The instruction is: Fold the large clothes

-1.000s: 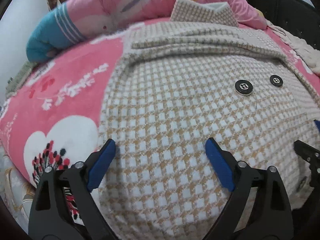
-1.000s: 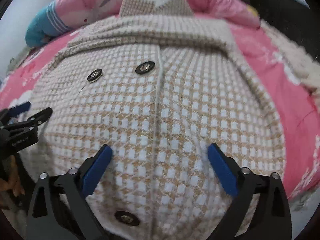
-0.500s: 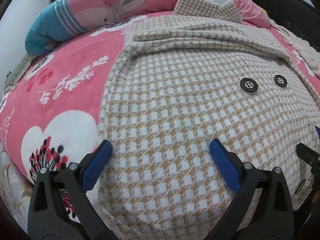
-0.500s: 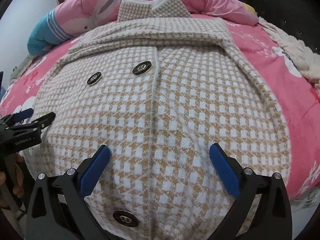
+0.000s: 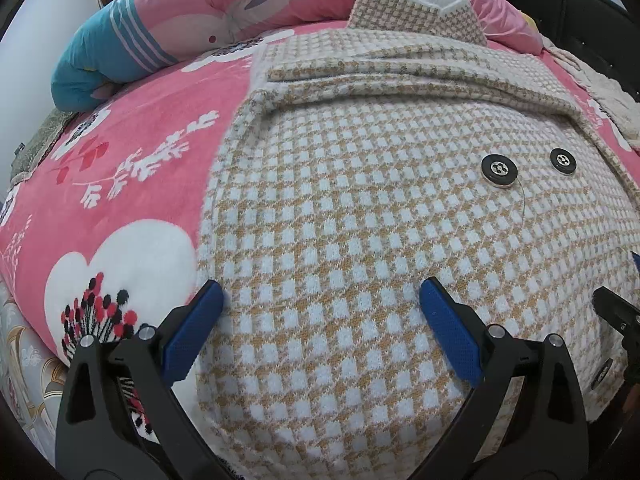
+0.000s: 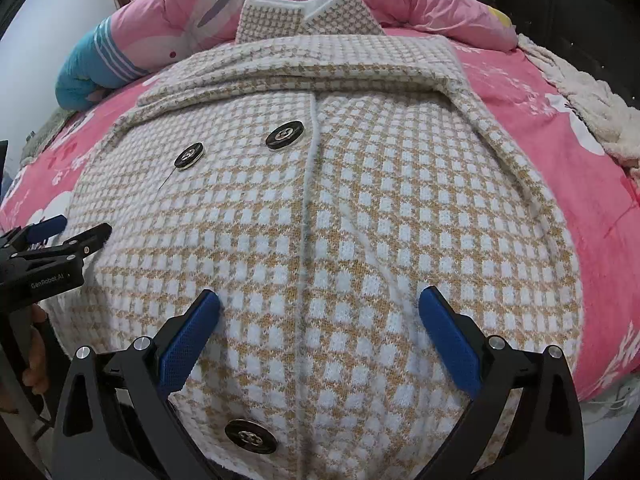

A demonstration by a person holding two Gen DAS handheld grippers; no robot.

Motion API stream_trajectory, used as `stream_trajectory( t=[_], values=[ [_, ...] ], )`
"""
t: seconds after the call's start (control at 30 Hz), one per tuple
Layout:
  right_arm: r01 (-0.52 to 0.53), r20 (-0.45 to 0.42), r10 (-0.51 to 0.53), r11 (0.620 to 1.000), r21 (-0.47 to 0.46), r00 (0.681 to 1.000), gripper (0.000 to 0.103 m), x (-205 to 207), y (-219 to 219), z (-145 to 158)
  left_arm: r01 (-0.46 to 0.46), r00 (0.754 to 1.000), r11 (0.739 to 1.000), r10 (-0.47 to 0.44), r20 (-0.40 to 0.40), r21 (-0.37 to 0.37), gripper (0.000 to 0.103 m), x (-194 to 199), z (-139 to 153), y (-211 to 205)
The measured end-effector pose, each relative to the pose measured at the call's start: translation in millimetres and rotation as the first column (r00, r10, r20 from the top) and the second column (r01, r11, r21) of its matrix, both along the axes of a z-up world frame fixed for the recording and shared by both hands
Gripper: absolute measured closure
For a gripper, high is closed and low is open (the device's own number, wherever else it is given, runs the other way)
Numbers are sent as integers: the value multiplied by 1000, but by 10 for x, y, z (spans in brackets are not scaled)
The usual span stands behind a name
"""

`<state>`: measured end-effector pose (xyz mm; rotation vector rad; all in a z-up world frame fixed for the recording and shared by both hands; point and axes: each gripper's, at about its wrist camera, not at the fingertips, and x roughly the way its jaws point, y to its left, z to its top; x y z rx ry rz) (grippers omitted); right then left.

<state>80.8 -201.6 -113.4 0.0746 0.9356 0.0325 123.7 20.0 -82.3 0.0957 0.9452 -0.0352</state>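
Observation:
A tan-and-white houndstooth coat [image 5: 360, 220] [image 6: 340, 200] lies flat on a pink bed cover, front up, sleeves folded across its chest below the collar [image 6: 304, 12]. Black buttons [image 5: 498, 169] [image 6: 285, 135] run beside the placket. My left gripper [image 5: 320, 304] hovers over the coat's near left part, open, its left pad at the coat's side edge. Over the near hem, close to a lower button [image 6: 251, 436], my right gripper [image 6: 320, 308] stands open. Nothing is pinched by either. The left gripper [image 6: 60, 236] also shows at the left edge of the right wrist view.
A pink floral blanket [image 5: 120, 184] covers the bed. A rolled pink and teal quilt [image 5: 180, 20] lies along the far side. A cream fleece throw [image 6: 584, 100] sits at the right, with a dark headboard [image 6: 560, 8] behind. A hand [image 6: 34, 368] grips the left tool.
Both views have pulled back and tilted slightly, so more of the collar and quilt shows. The left jaws have opened a little wider. The coat has not moved.

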Motion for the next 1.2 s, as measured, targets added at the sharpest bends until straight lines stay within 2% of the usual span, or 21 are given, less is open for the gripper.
stream_trajectory(
  t=[1.2],
  values=[
    [1, 0, -1, 1000, -2, 1000, 6, 0, 2, -6, 5, 1000, 1000, -5, -4, 3, 8, 27, 1, 11]
  ],
)
